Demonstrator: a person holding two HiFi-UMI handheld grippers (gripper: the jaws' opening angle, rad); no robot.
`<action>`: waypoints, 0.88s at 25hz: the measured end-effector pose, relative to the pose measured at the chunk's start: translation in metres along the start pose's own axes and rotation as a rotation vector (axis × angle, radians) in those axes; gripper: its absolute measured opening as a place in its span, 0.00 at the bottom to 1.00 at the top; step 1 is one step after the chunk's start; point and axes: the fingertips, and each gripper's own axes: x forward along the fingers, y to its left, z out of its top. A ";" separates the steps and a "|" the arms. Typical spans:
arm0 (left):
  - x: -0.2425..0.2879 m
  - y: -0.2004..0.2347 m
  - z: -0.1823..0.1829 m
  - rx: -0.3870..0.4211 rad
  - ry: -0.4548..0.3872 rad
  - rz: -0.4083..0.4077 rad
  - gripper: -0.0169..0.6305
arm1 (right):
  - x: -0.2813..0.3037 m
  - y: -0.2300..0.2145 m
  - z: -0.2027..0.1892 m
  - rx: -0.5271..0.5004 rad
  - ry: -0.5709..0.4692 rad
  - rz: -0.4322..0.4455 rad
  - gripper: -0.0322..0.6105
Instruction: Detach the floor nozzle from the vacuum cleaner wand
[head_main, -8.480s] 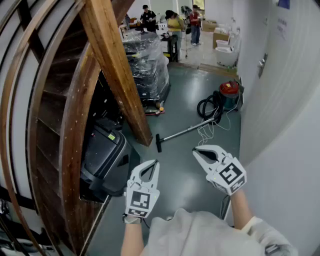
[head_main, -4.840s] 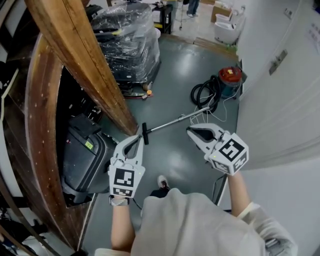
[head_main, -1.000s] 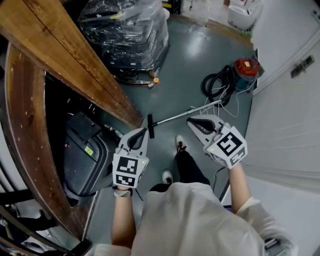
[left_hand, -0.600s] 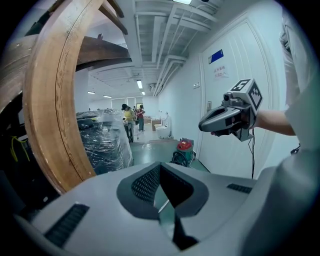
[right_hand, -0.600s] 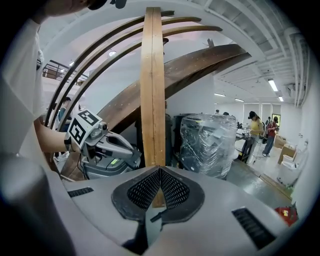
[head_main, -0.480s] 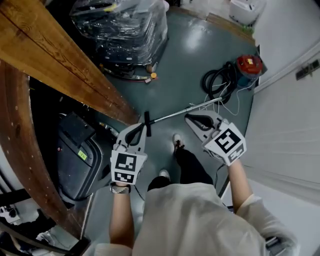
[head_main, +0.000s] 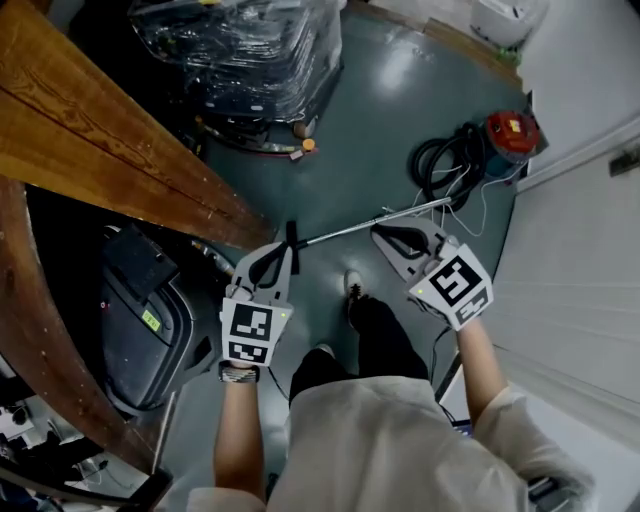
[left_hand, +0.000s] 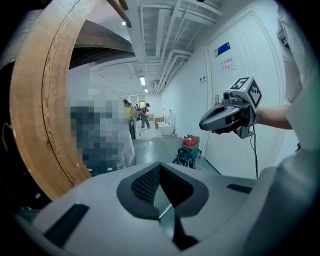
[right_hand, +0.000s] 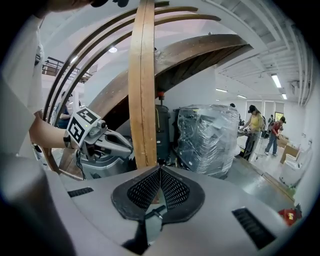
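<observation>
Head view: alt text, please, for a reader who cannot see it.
Seen from above, a person holds two shut, empty tools over a vacuum wand lying on a grey floor: the left tool by its black floor nozzle, the right tool farther along it. A red vacuum cleaner sits beyond, a wooden beam at left.

Grey floor (head_main: 400, 110), wooden beam (head_main: 110, 160), white wall (head_main: 585, 300)
</observation>
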 end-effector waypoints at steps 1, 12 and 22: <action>0.005 0.002 -0.004 -0.002 0.002 0.003 0.02 | 0.006 -0.003 -0.004 0.001 0.000 0.004 0.09; 0.067 0.033 -0.062 -0.026 0.036 0.016 0.02 | 0.074 -0.038 -0.057 0.029 0.004 0.012 0.09; 0.117 0.048 -0.117 -0.015 0.044 0.015 0.02 | 0.127 -0.052 -0.103 0.010 -0.001 0.022 0.09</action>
